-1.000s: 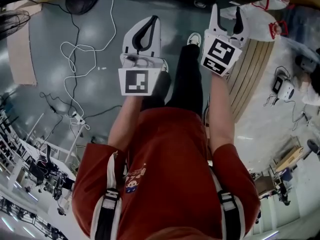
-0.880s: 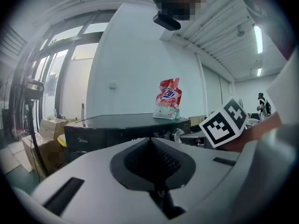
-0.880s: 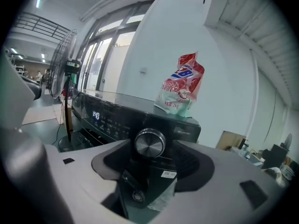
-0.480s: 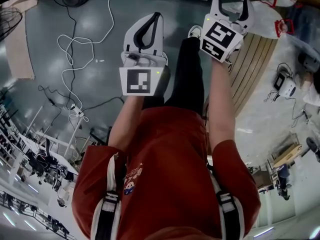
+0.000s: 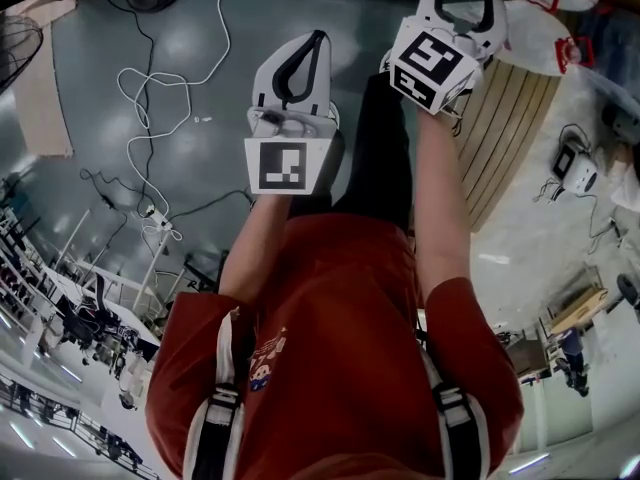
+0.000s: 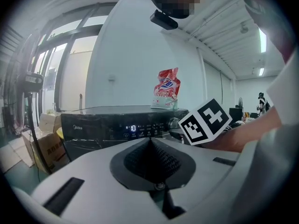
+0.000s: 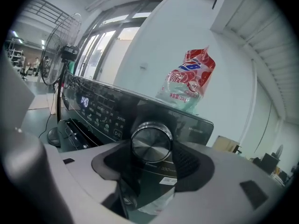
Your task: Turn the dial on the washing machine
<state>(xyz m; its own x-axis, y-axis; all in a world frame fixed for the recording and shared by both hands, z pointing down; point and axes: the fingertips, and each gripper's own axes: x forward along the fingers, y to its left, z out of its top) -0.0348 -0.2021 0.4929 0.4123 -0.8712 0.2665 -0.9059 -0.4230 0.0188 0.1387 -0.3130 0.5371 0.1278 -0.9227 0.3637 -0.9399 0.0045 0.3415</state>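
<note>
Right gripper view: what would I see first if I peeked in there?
The shiny round silver dial jumps out. It sits on the front of the black washing machine, right between the open jaws of the right gripper, which have just been closing in around it. Next comes the red-and-white plastic bag standing on top of the machine.

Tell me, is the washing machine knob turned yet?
Not yet. Done: the right gripper is lined up at the washing machine. In hand: its fingers have just been closing, with the dial between them, no firm grip visible. Still to do: squeeze and twist it.
</note>
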